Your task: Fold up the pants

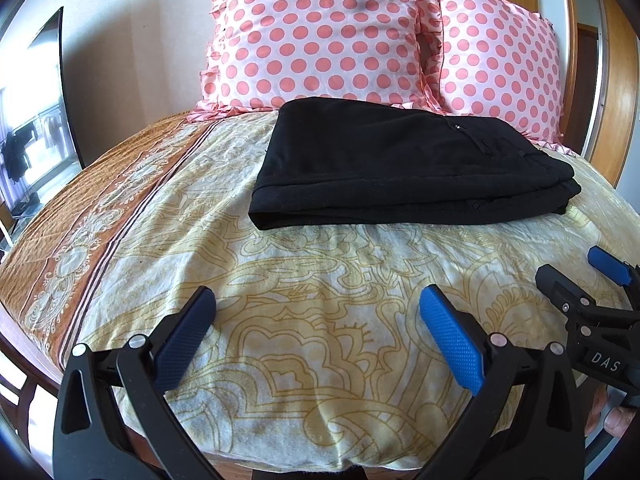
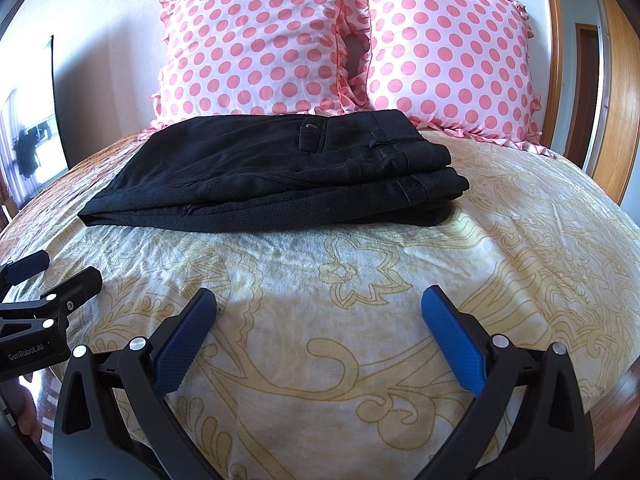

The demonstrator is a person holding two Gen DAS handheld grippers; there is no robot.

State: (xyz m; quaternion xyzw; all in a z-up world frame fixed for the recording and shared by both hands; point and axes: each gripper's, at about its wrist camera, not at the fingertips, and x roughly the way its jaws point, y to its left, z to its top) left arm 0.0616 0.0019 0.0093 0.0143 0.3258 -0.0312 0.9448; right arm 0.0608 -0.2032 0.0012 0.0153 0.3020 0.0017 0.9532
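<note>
Black pants (image 2: 272, 176) sit folded in a neat stack mid-frame, seemingly finished; left gripper (image 1: 318, 308) and right gripper (image 2: 319, 308) hang wide open, empty, clear of them.

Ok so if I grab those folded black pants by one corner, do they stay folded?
Probably not: the black pants are soft cloth stacked in loose layers, so they would likely droop and unfold. The thicker waistband end may sag first. Pushed, they would probably bunch on the wrinkled bedspread.

The pants (image 2: 256, 176) are matt black cloth; the pillows (image 2: 256, 40) look satin, glossy; the bedsheet (image 2: 360, 300) is soft, wrinkled cloth; the finger pads (image 1: 452, 340) are dotted blue rubber
</note>
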